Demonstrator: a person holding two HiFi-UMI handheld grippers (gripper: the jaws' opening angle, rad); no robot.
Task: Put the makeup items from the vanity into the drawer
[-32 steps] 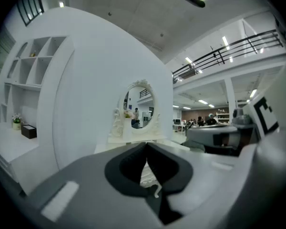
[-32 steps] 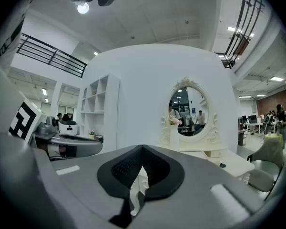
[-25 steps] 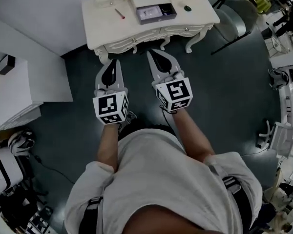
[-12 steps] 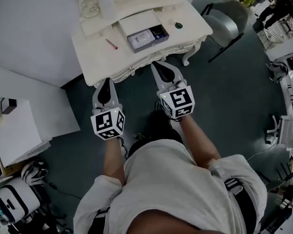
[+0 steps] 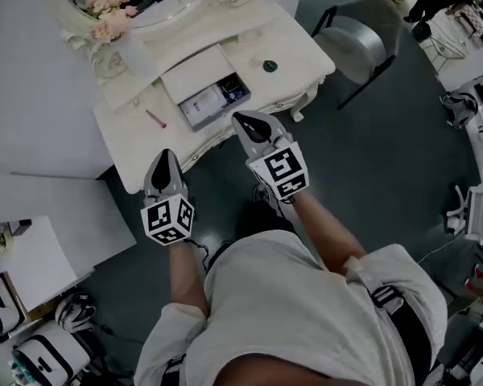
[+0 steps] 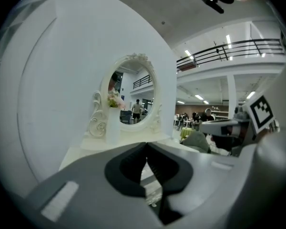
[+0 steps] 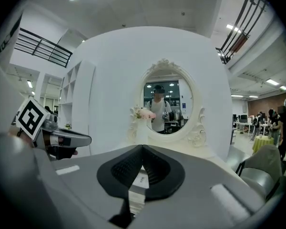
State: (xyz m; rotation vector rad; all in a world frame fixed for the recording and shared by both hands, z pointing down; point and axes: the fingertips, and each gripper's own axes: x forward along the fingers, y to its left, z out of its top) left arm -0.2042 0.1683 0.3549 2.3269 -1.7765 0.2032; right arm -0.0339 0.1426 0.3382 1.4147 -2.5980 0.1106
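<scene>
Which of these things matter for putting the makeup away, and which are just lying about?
Job: thin pink makeup stick; small dark-green round case; open drawer of cream vanity.
Lying about: pink flower bouquet; grey chair; oval mirror.

Cream desk [image 5: 125,140] with a smooth painted finish, a soft sheen and carved trim. Its oval mirror [image 7: 164,109] is glossy glass. The left claw [image 5: 166,158] and right claw [image 5: 243,121] have matt grey plastic shells; their black pads [image 7: 126,168] look ribbed and rubbery. The dark floor [image 5: 370,175] is smooth and faintly shiny. The person's shirt [image 5: 306,312] is pale, soft cloth.
</scene>
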